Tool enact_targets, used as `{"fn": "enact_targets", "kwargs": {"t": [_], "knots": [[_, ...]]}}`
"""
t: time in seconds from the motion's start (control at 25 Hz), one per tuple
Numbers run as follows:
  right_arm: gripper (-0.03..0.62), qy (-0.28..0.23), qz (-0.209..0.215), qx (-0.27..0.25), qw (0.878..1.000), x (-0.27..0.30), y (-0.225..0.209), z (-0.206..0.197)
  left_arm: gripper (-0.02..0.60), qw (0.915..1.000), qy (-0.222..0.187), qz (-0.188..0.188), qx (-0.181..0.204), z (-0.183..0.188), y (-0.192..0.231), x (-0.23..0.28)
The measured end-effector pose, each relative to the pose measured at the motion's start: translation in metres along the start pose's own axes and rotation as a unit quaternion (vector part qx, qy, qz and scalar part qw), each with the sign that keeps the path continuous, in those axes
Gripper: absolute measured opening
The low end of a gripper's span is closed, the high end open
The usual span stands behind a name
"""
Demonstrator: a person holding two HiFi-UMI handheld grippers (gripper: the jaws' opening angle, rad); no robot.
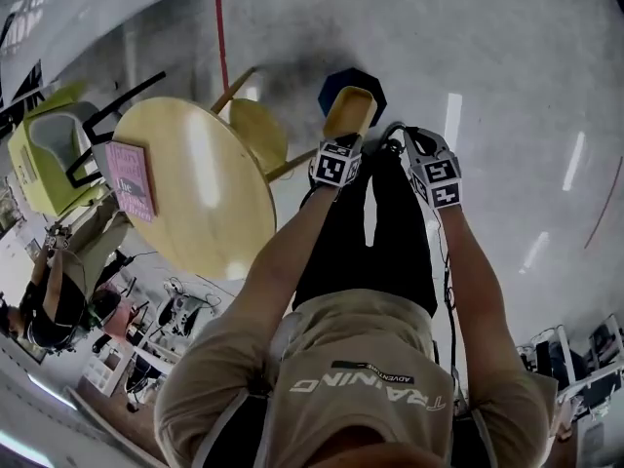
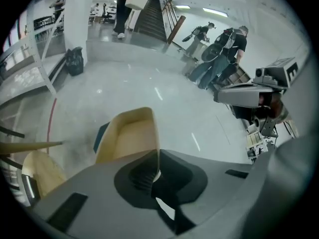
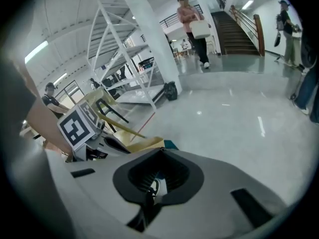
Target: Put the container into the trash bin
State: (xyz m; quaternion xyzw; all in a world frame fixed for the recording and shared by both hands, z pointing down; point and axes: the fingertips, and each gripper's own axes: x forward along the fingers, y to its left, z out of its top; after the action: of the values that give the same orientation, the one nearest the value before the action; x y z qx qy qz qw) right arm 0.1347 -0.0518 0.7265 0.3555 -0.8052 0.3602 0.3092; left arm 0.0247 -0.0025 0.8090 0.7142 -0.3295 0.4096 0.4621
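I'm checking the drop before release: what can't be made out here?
Trash bin interior: head view, covered by the container.
Left gripper view: only a dark sliver of bin shows past the container's wall.
Right gripper view: only a teal corner of bin, behind the container.

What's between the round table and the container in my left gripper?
A wooden chair stands between the table and the container, as the head view shows.
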Motion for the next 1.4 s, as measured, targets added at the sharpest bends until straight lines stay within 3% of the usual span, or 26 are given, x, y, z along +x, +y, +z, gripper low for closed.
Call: {"fn": "enact_targets", "kwargs": {"t": [0.24, 0.48, 0.68, 0.88, 1.0, 1.2, 1.4], "knots": [[-0.003, 0.043, 0.003, 0.014, 0.999, 0.070, -0.042, -0.056, 0.023, 0.9990, 0.043, 0.007, 0.009, -0.017, 0.039, 0.084], [-0.003, 0.075, 0.019, 0.022, 0.997, 0.123, -0.057, -0.099, 0.023, 0.9985, 0.053, -0.001, -0.016, -0.023, 0.064, 0.147], [-0.003, 0.075, 0.026, 0.034, 0.996, 0.158, -0.067, -0.107, 0.025, 0.9972, 0.074, -0.001, -0.014, -0.028, 0.091, 0.185], [-0.003, 0.082, 0.032, 0.035, 0.996, 0.175, -0.064, -0.111, 0.029, 0.9973, 0.072, -0.008, 0.010, -0.029, 0.100, 0.206], [-0.003, 0.081, 0.037, 0.035, 0.995, 0.183, -0.060, -0.110, 0.033, 0.9968, 0.076, 0.009, 0.022, -0.027, 0.113, 0.213], [-0.003, 0.078, 0.036, 0.027, 0.996, 0.180, -0.059, -0.107, 0.100, 0.9960, 0.075, 0.034, 0.036, -0.017, 0.123, 0.211], [-0.003, 0.072, 0.024, 0.010, 0.997, 0.156, -0.053, -0.096, 0.095, 0.9960, 0.061, 0.064, 0.016, -0.004, 0.123, 0.182]]}}
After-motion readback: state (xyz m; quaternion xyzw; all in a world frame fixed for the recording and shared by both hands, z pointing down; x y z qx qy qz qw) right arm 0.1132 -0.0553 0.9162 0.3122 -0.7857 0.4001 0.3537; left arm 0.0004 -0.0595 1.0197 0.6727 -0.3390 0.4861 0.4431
